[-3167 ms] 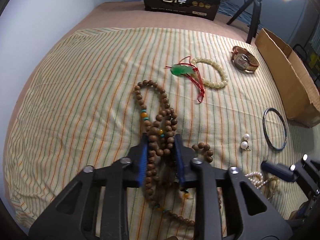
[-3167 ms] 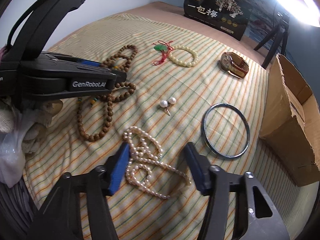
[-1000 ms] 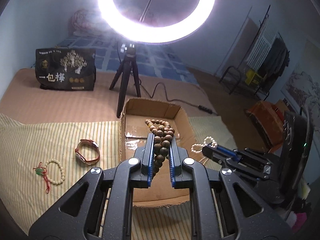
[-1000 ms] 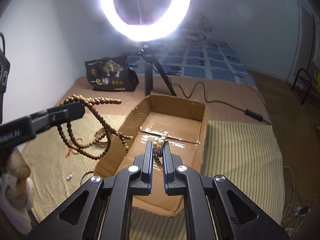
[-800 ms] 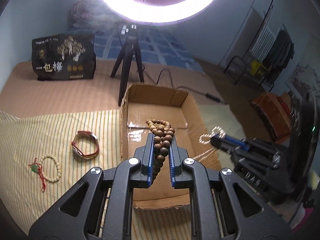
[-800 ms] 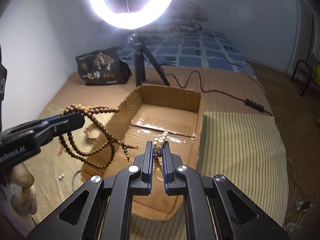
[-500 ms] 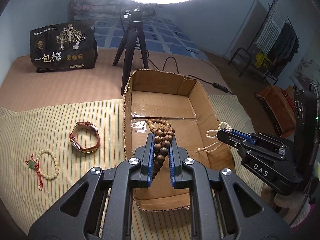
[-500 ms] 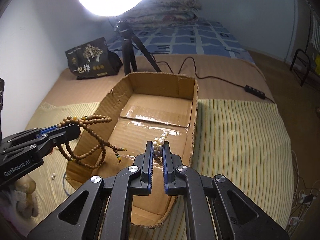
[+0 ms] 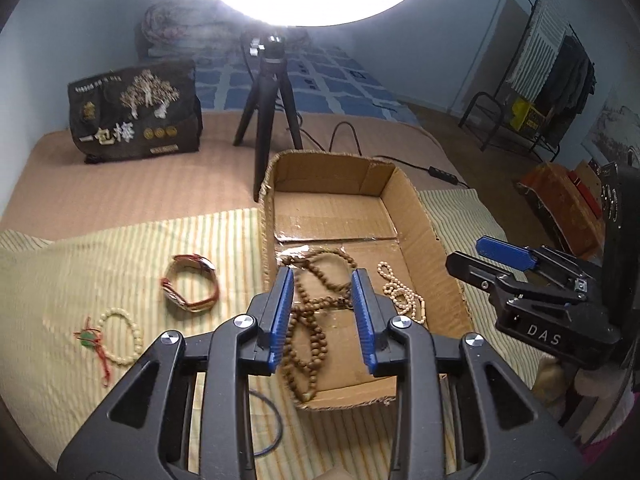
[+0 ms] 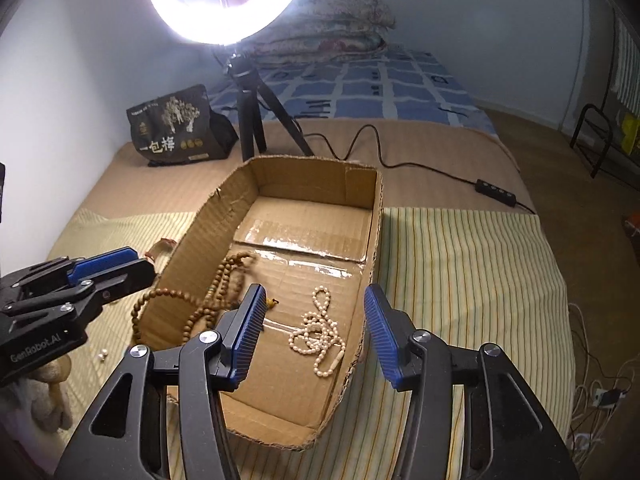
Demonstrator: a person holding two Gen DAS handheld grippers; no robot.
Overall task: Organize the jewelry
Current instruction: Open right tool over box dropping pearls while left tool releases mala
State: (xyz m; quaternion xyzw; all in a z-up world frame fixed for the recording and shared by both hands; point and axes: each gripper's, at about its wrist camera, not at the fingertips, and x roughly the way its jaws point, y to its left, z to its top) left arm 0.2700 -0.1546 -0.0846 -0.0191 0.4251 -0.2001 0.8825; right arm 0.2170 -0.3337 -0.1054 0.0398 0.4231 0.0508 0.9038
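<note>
Both grippers: left gripper (image 9: 323, 316) and right gripper (image 10: 314, 330), jaws just opened, empty; wooden beads (image 9: 310, 320) and pearl necklace (image 10: 318, 334) lie released below in cardboard box (image 10: 316, 182).

The right gripper (image 10: 314, 330), its jaws just opened and nothing between the pads, hangs over the cardboard box (image 10: 280, 184) on the bed, where the pearl strand (image 10: 318, 334) lies beside the wooden beads (image 10: 224, 280), the left gripper (image 10: 108, 266) parted at the box's left wall.

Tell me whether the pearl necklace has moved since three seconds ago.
Yes. The pearl necklace left the striped cloth and now lies inside the cardboard box.
</note>
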